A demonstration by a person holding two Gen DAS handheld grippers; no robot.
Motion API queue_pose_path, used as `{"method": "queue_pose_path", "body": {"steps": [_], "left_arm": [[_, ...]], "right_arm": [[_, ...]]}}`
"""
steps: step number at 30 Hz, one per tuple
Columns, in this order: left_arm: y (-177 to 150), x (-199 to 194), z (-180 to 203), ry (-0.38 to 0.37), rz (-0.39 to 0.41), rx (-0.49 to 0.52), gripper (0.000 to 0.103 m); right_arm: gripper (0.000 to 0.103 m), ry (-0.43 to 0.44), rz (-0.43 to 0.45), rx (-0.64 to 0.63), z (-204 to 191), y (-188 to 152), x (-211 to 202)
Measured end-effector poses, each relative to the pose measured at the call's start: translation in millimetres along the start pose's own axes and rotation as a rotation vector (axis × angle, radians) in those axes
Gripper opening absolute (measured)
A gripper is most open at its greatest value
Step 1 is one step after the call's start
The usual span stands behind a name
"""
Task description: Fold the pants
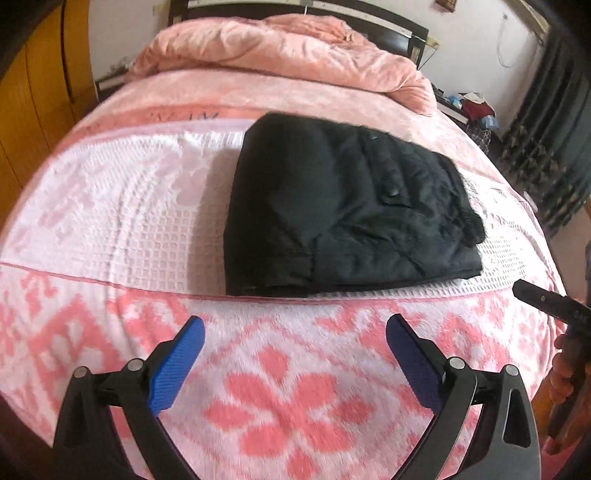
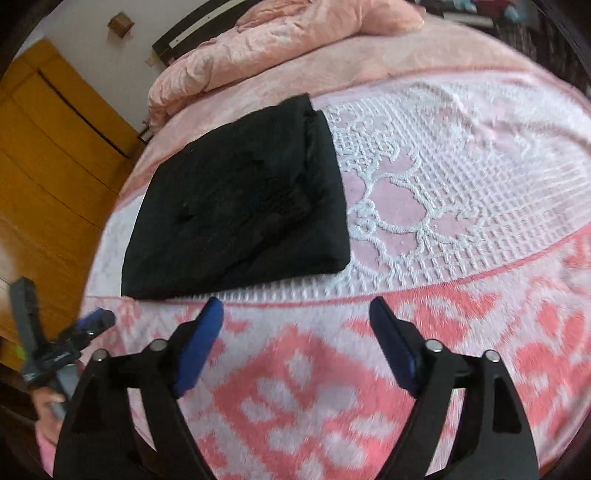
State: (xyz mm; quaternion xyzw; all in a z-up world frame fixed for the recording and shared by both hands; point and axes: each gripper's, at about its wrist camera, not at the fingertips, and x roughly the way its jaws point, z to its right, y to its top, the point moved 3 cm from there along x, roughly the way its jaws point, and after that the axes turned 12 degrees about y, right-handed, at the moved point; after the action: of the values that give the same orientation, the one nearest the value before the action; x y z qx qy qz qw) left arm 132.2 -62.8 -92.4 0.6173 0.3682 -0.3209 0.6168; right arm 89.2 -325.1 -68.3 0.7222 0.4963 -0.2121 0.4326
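The black pants (image 1: 343, 206) lie folded into a compact rectangle on the pink and white bedspread (image 1: 122, 221). They also show in the right wrist view (image 2: 240, 206), up and left of centre. My left gripper (image 1: 295, 326) is open and empty, held above the bedspread just short of the pants' near edge. My right gripper (image 2: 295, 306) is open and empty too, near the pants' near right corner. The right gripper's tip shows at the right edge of the left wrist view (image 1: 535, 295). The left gripper shows at the lower left of the right wrist view (image 2: 88, 325).
A crumpled pink duvet (image 1: 280, 48) lies at the head of the bed against a dark headboard (image 1: 369, 11). A wooden wardrobe (image 2: 44, 155) stands to the left of the bed. A cluttered bedside stand (image 1: 469, 107) and dark curtains (image 1: 554, 147) are to the right.
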Motion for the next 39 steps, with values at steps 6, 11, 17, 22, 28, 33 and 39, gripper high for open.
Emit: {"method": "queue_pose_path", "body": {"steps": [6,11,17,22,28,33,39], "left_arm": [[-0.9,-44.3,10.2,0.001,0.077,-0.006,0.099],[-0.5,-70.8,13.4,0.031,0.134,0.005,0.099],[-0.6,-93.5,11.2,0.075,0.189,0.01,0.099],[-2.1,-107.8,10.9,0.102,0.215,0.023,0.099],[-2.4,-123.6,10.6,0.118,0.248,0.021,0.099],[-1.2,-128.5,8.6,0.142,0.269,0.019,0.099],[-1.0,-128.0,8.1,0.146,0.269,0.021,0.099]], "right_arm": [[0.092,-0.083,0.045,-0.054,-35.0,-18.8,-21.3],[0.093,-0.115,0.08,-0.06,-50.8,-20.6,-43.4],[0.094,-0.152,0.117,-0.084,-68.8,-20.9,-58.5],[0.094,-0.165,0.129,-0.108,-88.3,-23.6,-66.3],[0.095,-0.172,0.155,-0.133,-108.8,-26.1,-79.3],[0.095,-0.175,0.176,-0.156,-119.4,-26.3,-87.9],[0.095,-0.198,0.187,-0.166,-120.6,-24.8,-91.0]]}}
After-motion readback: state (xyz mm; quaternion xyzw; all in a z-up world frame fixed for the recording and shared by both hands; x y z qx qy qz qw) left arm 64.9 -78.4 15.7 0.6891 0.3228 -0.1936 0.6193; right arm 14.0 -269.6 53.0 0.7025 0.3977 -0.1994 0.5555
